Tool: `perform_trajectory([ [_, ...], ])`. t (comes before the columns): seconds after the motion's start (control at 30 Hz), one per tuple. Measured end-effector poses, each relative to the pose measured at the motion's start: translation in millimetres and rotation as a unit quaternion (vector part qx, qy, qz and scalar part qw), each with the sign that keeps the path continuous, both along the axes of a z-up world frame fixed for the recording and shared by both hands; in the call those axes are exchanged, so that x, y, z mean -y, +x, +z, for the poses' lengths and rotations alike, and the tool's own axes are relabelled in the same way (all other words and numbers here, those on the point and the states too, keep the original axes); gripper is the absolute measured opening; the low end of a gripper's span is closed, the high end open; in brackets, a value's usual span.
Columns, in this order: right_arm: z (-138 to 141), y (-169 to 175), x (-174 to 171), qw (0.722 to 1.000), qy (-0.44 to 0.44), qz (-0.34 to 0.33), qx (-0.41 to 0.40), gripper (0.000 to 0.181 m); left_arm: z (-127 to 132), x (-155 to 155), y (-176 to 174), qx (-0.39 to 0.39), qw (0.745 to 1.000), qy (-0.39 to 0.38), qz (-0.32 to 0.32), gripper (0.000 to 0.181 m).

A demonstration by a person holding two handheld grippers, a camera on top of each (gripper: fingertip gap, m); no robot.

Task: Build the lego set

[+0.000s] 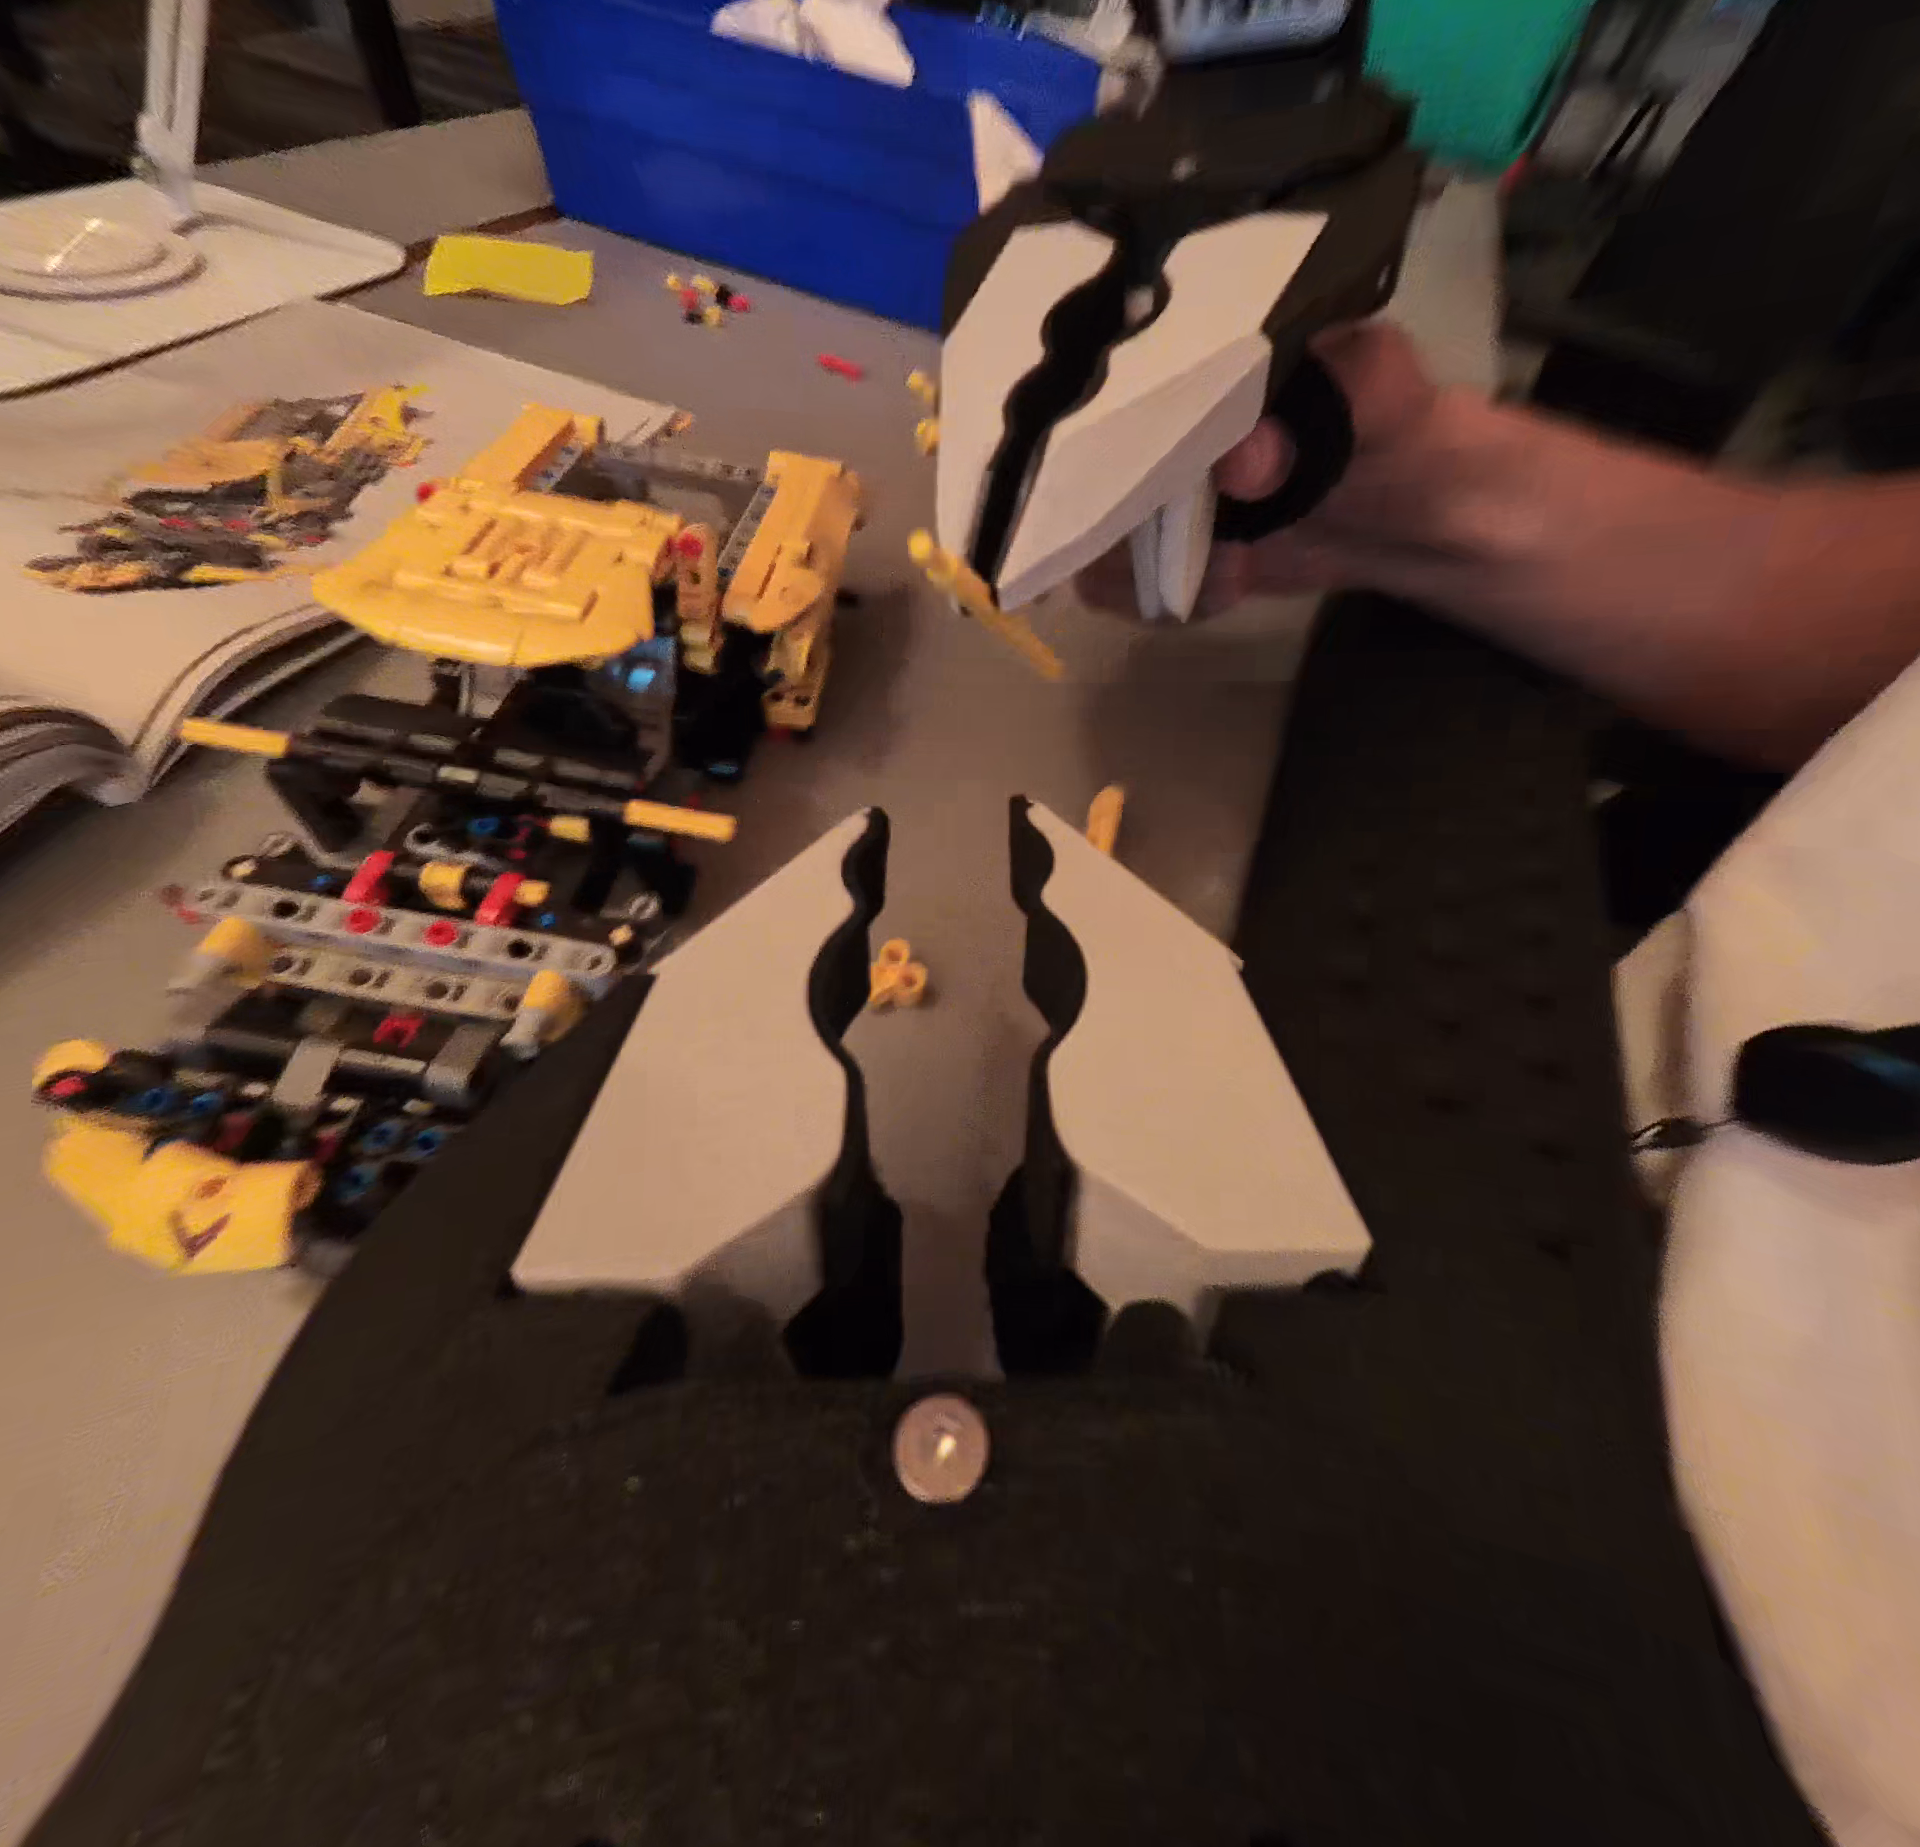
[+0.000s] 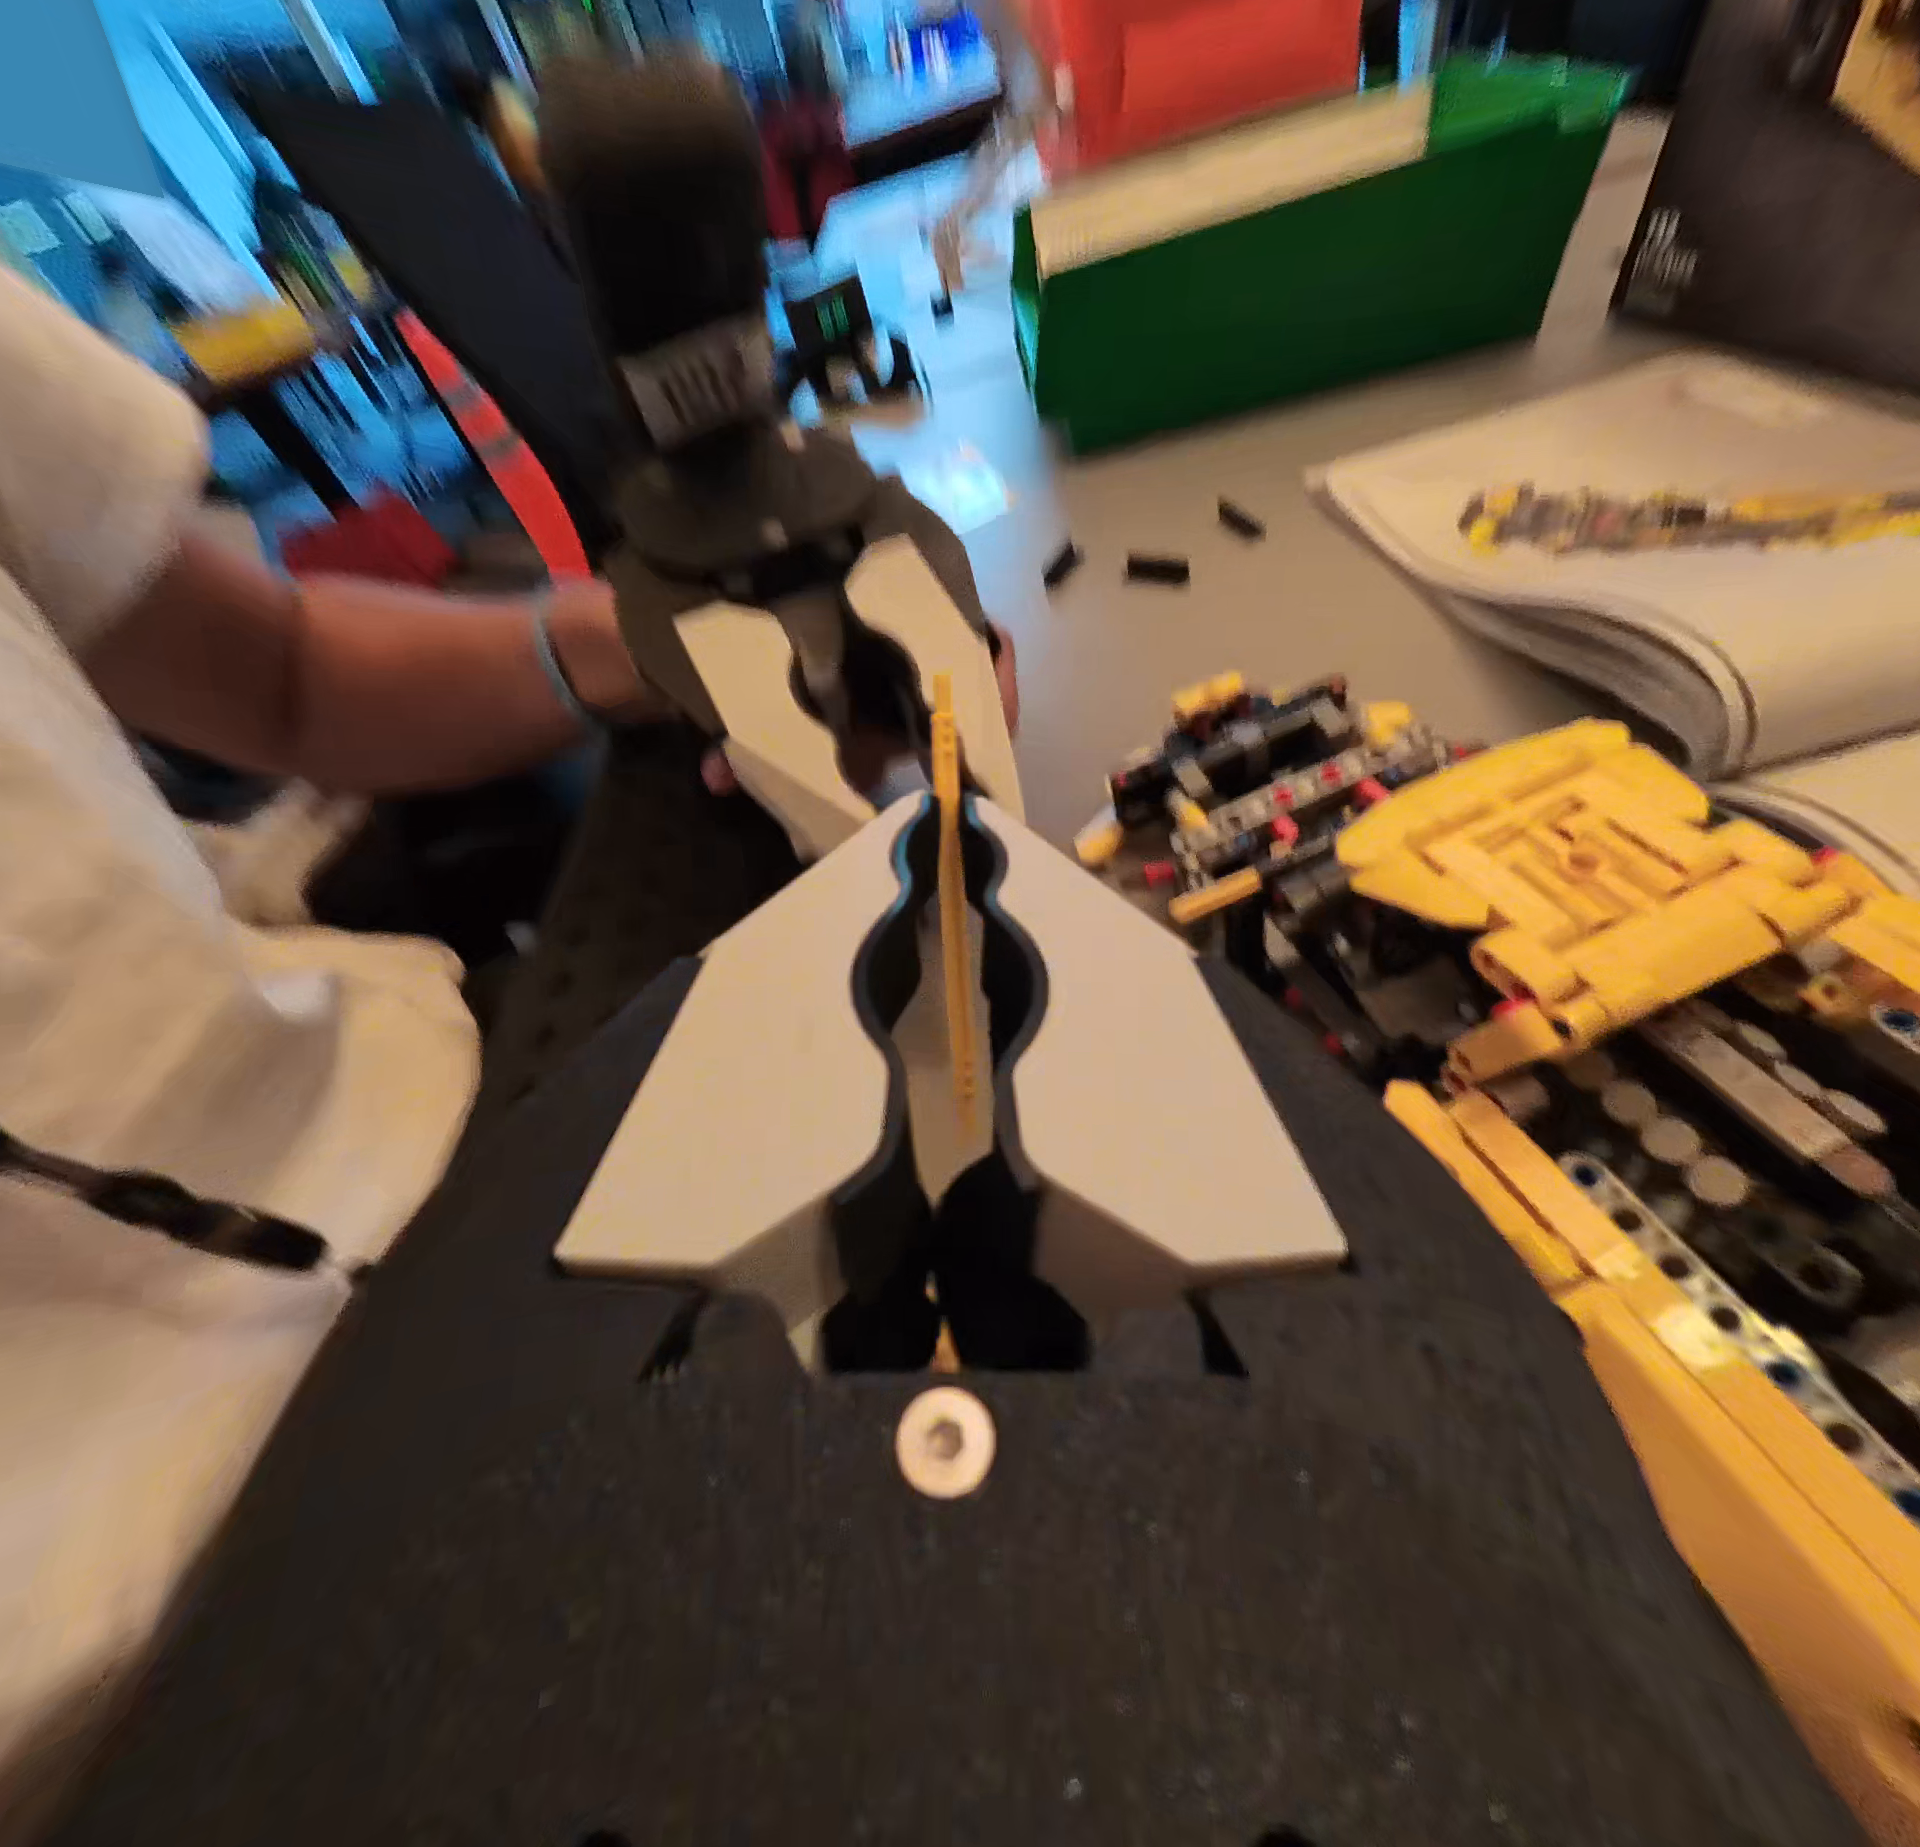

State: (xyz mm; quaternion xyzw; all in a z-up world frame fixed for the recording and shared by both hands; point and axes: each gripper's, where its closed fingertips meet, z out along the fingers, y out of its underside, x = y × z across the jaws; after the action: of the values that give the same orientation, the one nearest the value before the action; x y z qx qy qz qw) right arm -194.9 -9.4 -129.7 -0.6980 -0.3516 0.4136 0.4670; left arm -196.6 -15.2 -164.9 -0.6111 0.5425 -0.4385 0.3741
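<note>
Currently: my right tongs [image 2: 948, 810] pinching thin yellow beam [image 2: 954, 924], likely light, bendy, best gripped mid-length; left tongs [image 1: 948, 826] spread, empty.

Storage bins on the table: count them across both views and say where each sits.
2. A blue bin stands at the table's far edge behind the yellow model; a green bin stands beyond the open booklet. Others may be out of view.

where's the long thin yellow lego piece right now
The long yellow piece is clamped between the fingers of the right gripper, held above the table just right of the yellow model.
</note>
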Motion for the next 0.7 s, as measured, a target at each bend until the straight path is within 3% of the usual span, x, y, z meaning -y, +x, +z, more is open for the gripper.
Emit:
perform_trajectory([
  [0.1,26,-3,0,0.992,-0.033,0.009,-0.119,0.002,26,8,10,0.069,0.997,-0.037,-0.008,0.025],
  [0.27,34,-6,-2,0.978,-0.084,0.020,-0.191,0.003,47,5,17,0.129,0.989,-0.068,0.004,0.016],
  [0.37,34,-4,-2,0.974,-0.095,0.022,-0.203,0.003,55,9,16,0.154,0.983,-0.096,-0.012,0.004],
  [0.5,38,1,-1,0.971,-0.096,0.025,-0.219,0.002,59,11,13,0.168,0.979,-0.113,-0.030,0.003],
  [0.7,27,3,1,0.974,-0.112,0.033,-0.192,0.006,48,9,9,0.116,0.988,-0.093,-0.043,0.003],
])
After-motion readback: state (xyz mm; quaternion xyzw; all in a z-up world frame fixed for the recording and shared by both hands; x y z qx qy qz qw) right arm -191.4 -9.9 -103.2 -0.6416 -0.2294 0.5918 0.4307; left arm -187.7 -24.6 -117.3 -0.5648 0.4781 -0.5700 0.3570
